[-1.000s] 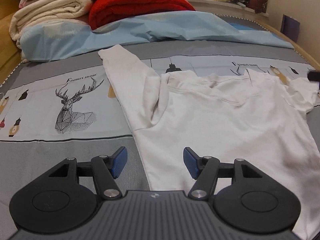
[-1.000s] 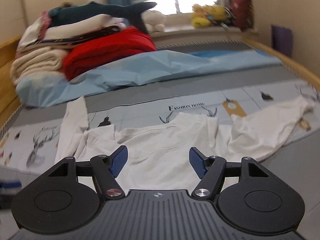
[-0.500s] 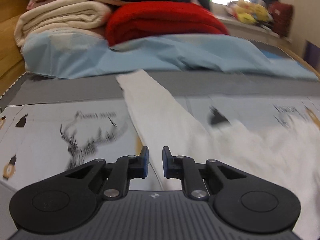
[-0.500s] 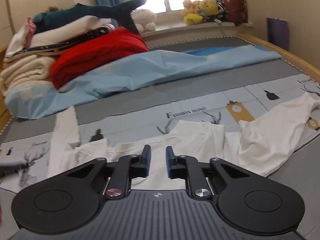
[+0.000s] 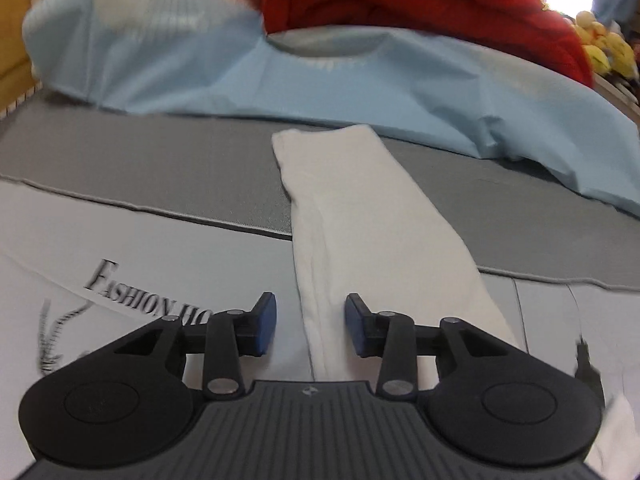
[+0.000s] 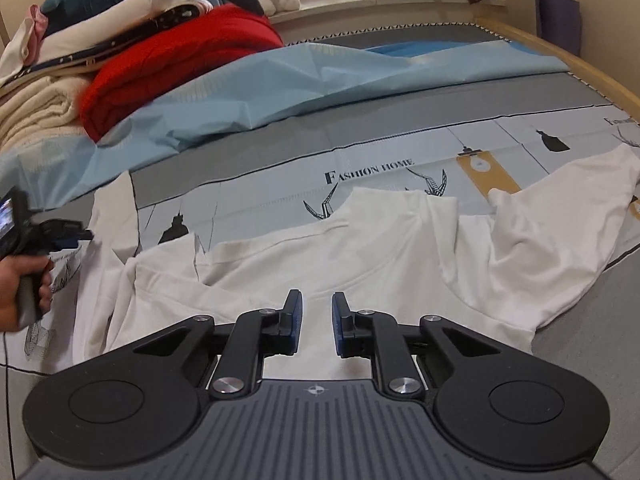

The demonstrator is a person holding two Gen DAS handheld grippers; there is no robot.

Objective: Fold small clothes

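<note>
Left gripper (image 5: 311, 322): you have swung it off the shirt body and along the left sleeve; its view a second ago took in the whole shirt, and now the sleeve fills the middle; its jaws pinched nearly together half a second ago and are now opening, with the sleeve's left edge lying between the pads and under them, nothing clamped.
Sleeve (image 5: 360, 208): flat, stretched away from you up to its cuff just short of the blue sheet (image 5: 400, 80); no fold in it yet.
Shirt (image 6: 360, 248): white, spread on the printed bed cover (image 6: 280, 184), collar away from you; the right sleeve lies bunched at the right edge.
Hand (image 6: 20, 292): yours, at the far left of the right view, carrying the left gripper over the left sleeve.
Right gripper (image 6: 316, 322): you have brought it lower over the shirt's chest; the jaws went from wide to a narrow gap and sit there, empty, cloth beneath them only.
Meaning: my guess is that you are about to grasp the left sleeve and fold it in first; no fold has been made so far.
</note>
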